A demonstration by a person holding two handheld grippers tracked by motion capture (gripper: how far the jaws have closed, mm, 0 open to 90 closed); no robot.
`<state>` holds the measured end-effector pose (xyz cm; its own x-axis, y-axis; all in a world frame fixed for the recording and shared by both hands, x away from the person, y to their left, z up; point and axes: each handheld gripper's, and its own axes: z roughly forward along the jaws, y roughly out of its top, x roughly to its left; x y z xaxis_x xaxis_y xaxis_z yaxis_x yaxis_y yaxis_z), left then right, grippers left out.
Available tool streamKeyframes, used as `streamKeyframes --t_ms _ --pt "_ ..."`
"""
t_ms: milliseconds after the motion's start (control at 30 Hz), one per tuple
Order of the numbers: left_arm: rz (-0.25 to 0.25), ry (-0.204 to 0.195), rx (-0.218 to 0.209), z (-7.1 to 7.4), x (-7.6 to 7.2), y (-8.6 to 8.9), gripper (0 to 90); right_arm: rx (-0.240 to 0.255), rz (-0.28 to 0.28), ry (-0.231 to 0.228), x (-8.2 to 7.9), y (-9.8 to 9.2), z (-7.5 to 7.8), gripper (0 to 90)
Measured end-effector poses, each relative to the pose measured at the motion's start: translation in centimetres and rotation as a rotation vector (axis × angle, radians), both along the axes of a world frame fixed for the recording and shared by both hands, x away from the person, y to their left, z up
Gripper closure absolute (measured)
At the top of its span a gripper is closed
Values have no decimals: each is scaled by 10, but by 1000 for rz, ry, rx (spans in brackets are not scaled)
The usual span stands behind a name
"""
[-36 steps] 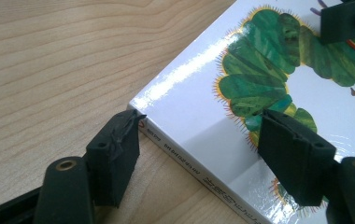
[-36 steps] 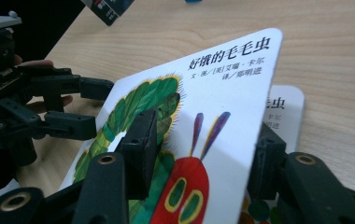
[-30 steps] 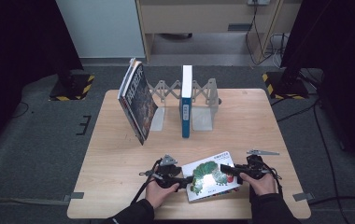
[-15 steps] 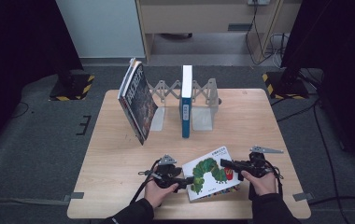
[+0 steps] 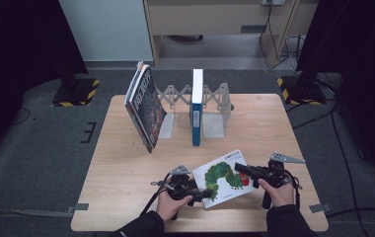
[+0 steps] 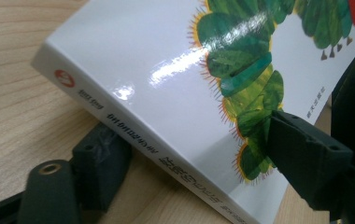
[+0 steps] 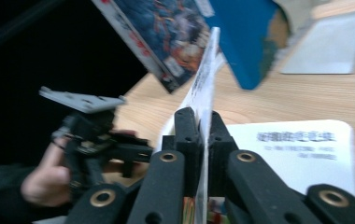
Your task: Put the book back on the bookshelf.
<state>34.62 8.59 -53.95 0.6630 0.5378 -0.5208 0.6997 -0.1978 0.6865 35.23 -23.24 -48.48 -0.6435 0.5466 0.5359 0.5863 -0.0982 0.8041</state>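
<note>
The high view is evenly lit from above: the wooden table [image 5: 126, 187] is bright, while the floor and the side areas fall off into near black. Shadows on the table are soft and short. In the left gripper view a white glare streak lies across the glossy book cover [image 6: 175, 70], and the near jaws are soft. The right gripper view is blurred throughout, its left side black.
</note>
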Motion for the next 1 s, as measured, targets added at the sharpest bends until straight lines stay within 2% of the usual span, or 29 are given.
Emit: streamKeyframes --t_ms 33,67,100,167,233,267,367,500,600,667,700,733,800,900,1000 --pt "6 7 -8 0 1 0 236 -15 -10 -6 0 0 -1 839" --pt "11 10 -8 -1 1 1 249 -56 -29 -14 0 1 -1 795" --pt "21 14 -12 -1 1 1 267 -100 -39 -21 0 3 -2 745" --pt "36 21 -18 -2 2 2 312 -218 -64 -36 0 7 -8 647" --pt "47 30 -28 -3 3 4 356 -296 -75 -36 1 10 -13 574" --pt "47 35 -32 -3 3 4 368 -322 -76 -43 2 11 -16 538" --pt "52 33 -27 -3 4 4 398 -389 -71 -25 3 16 -22 452" --pt "64 39 -42 0 4 5 453 -396 -73 9 4 16 -26 444" --pt "71 31 -45 2 4 6 463 -364 -77 17 4 16 -26 441" --pt "80 18 -61 5 5 9 475 -348 -75 4 4 16 -27 437" --pt "83 19 -93 6 6 10 492 -338 -72 0 4 16 -26 445" --pt "85 12 -110 9 6 11 509 -301 -51 2 4 18 -26 419" --pt "84 -7 -101 13 7 12 531 -313 -62 -18 3 20 -24 414" --pt "74 -19 -110 15 7 14 550 -300 -57 -32 4 19 -24 413" --pt "68 -32 -102 15 6 12 540 -299 -58 -34 4 19 -24 413"
